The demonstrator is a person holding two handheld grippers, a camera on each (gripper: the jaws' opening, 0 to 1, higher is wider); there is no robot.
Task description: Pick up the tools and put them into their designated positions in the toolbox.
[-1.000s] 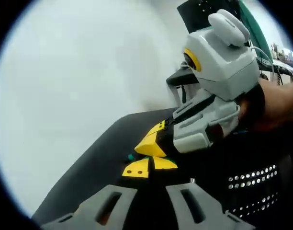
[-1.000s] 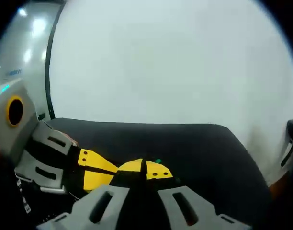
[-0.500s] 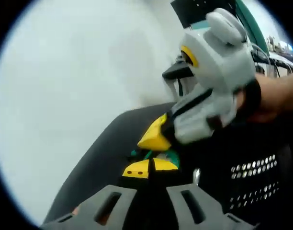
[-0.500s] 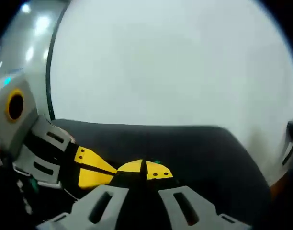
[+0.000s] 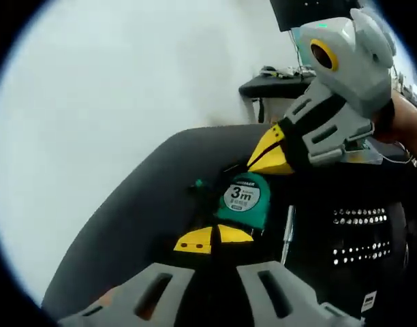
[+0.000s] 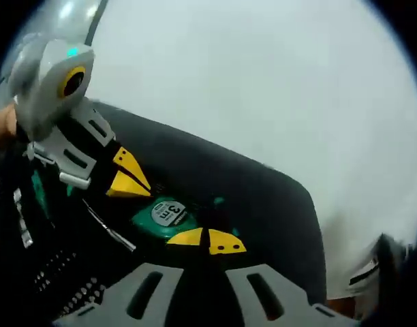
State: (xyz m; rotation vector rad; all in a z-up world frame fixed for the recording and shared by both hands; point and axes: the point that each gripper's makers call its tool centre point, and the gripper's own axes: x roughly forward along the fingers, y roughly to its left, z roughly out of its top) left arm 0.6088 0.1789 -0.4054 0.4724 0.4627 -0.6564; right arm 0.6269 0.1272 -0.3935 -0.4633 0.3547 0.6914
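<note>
The green tape measure (image 5: 243,199) lies in the black toolbox (image 5: 161,197), so that part looks done. Both tools, left (image 5: 213,240) and right (image 6: 207,241), have their tips together and hold nothing. I cannot tell what is left.

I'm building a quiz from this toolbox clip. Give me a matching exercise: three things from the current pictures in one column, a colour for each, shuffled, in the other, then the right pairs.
Things:
1. tape measure
2. toolbox
3. fingertips

Colours:
A. yellow
B. green, with a round label reading 3m
C. dark grey to black

Pairs: 1-B, 2-C, 3-A
</note>
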